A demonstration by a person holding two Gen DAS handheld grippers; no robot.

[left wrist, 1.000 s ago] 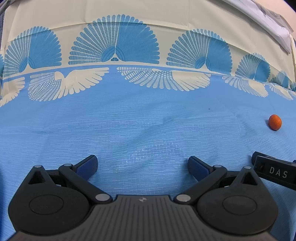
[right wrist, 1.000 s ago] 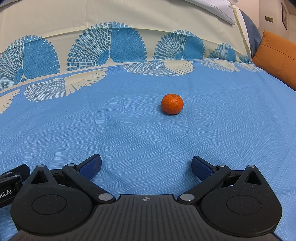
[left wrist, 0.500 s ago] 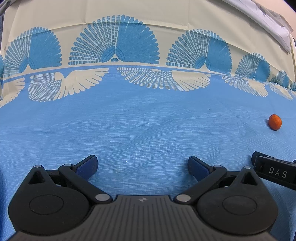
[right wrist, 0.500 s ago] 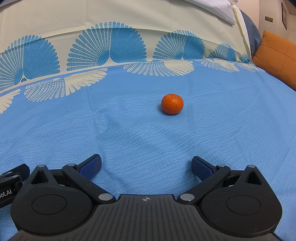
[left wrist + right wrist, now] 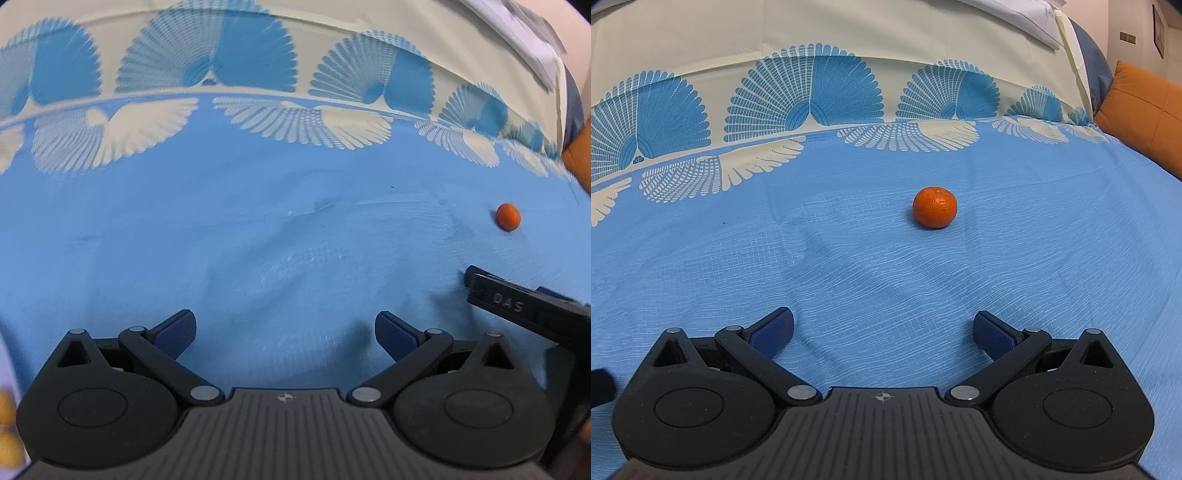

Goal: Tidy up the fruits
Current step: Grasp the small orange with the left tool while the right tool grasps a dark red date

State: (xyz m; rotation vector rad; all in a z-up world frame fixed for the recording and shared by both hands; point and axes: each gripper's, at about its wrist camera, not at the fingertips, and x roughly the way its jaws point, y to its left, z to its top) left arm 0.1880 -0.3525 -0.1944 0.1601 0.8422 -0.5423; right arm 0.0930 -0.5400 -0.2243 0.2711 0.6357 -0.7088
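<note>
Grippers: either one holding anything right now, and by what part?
Nothing is held. The left gripper and the right gripper are both open and empty. The tangerine sits untouched on the bedspread.

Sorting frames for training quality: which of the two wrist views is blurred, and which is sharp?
Left wrist view: motion-smeared, the cloth weave and tangerine soft. Right wrist view: crisp, the tangerine peel visible, soft shadow beneath it.

A blue woven bedspread (image 5: 886, 280) with cream fan and wing prints is spread flat, and an orange fabric cushion (image 5: 1145, 118) is propped at its right edge.
</note>
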